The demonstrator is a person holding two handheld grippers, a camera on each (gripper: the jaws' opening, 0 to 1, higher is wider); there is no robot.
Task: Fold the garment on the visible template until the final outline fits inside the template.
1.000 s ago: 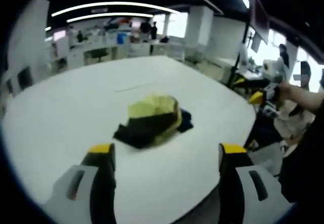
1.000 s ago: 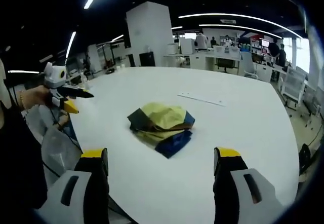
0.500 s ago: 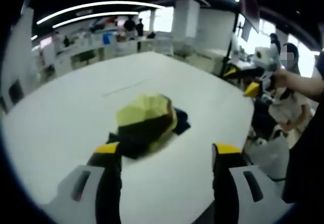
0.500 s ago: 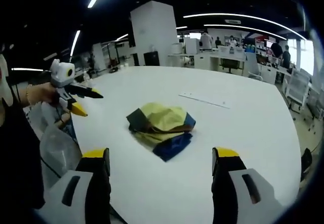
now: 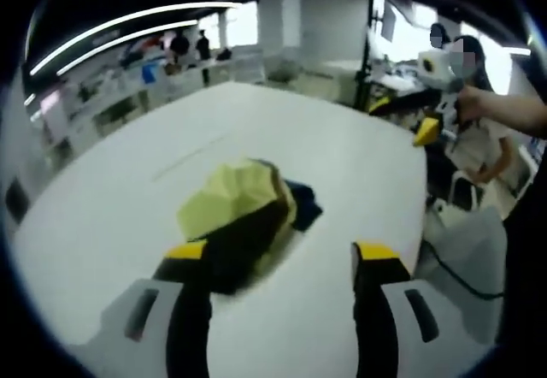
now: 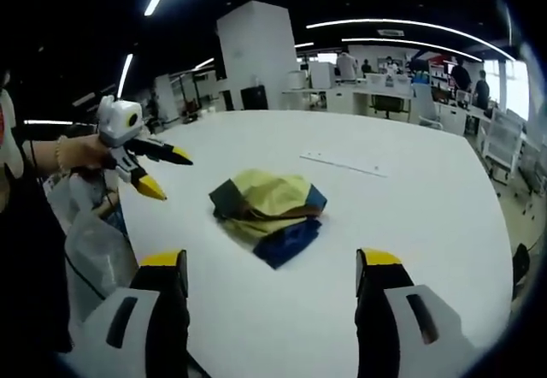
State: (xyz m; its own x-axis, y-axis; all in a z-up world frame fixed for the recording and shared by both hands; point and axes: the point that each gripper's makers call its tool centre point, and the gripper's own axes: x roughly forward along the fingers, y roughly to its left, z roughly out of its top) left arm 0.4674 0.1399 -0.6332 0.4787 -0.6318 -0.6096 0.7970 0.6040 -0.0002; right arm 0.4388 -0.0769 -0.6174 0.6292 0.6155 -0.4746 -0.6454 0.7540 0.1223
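Observation:
A crumpled garment [image 5: 232,215], pale yellow with dark and blue parts, lies bunched on the white table [image 5: 94,215]. My left gripper [image 5: 280,254] is open, its yellow-tipped jaws just short of the heap's near edge, and nothing is between them. In the right gripper view the garment [image 6: 267,209] lies mid-table, and my right gripper [image 6: 269,260] stands open a little back from it. The left gripper [image 6: 171,175] shows there at the left, held in a hand, jaws apart. The right gripper [image 5: 402,118] appears at the upper right of the left gripper view.
A thin line marking [image 6: 346,164] runs across the table [image 6: 419,215] beyond the garment. The table's rounded edge is near on both sides. A person [image 5: 479,130] stands by the table. Desks, chairs and a pillar [image 6: 256,57] fill the office behind.
The left gripper has moved in toward the garment, which now looks larger in its view. In the right gripper view the left gripper has come further over the table.

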